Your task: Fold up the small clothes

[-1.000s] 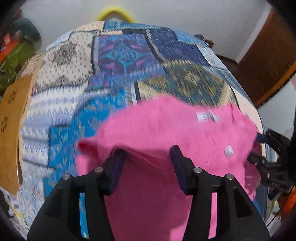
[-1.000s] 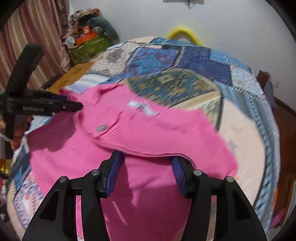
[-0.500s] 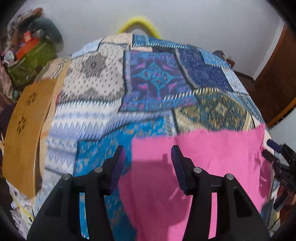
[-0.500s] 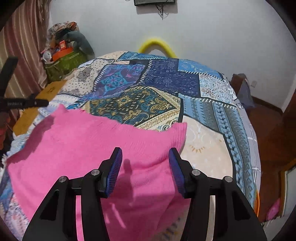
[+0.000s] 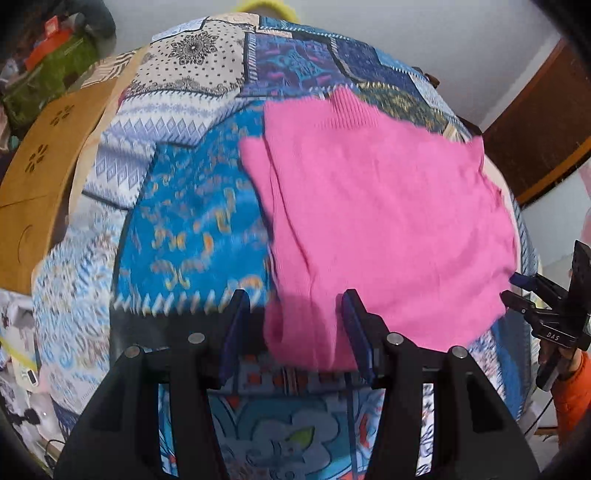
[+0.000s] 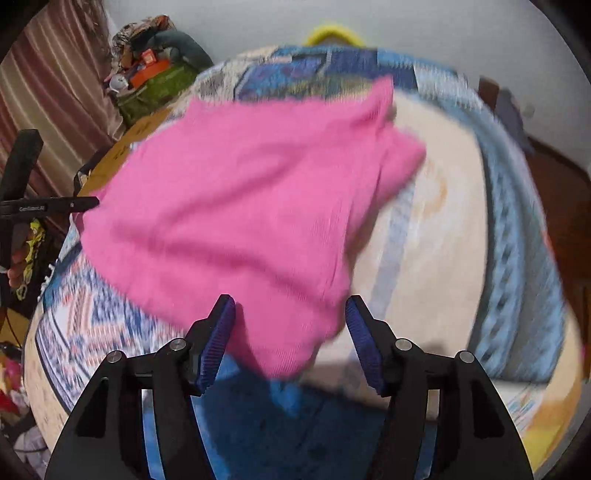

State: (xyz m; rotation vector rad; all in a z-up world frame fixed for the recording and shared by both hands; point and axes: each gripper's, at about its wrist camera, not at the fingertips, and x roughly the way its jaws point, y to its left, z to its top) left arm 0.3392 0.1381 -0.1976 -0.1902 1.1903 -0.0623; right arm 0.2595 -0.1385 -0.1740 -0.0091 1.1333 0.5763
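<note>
A pink knitted garment lies folded flat on the patchwork bedspread. My left gripper points down at its near left corner. That corner sits between the jaws, but the pads stand off it and the gripper is open. In the right wrist view the same garment is blurred. Its near right corner lies between the jaws of my right gripper, which are opening and do not press on it. The right gripper also shows at the bed's right edge, and the left gripper at the left edge.
A wooden board leans at the bed's left side. A green bag with clutter stands at the back left, and a yellow hoop behind the bed. A brown door is at the right. An orange sleeve holds the right gripper.
The garment's upper part with its label was laid over, so the garment now lies flat. Both grippers drew back to its near corners. The right jaws widened.
</note>
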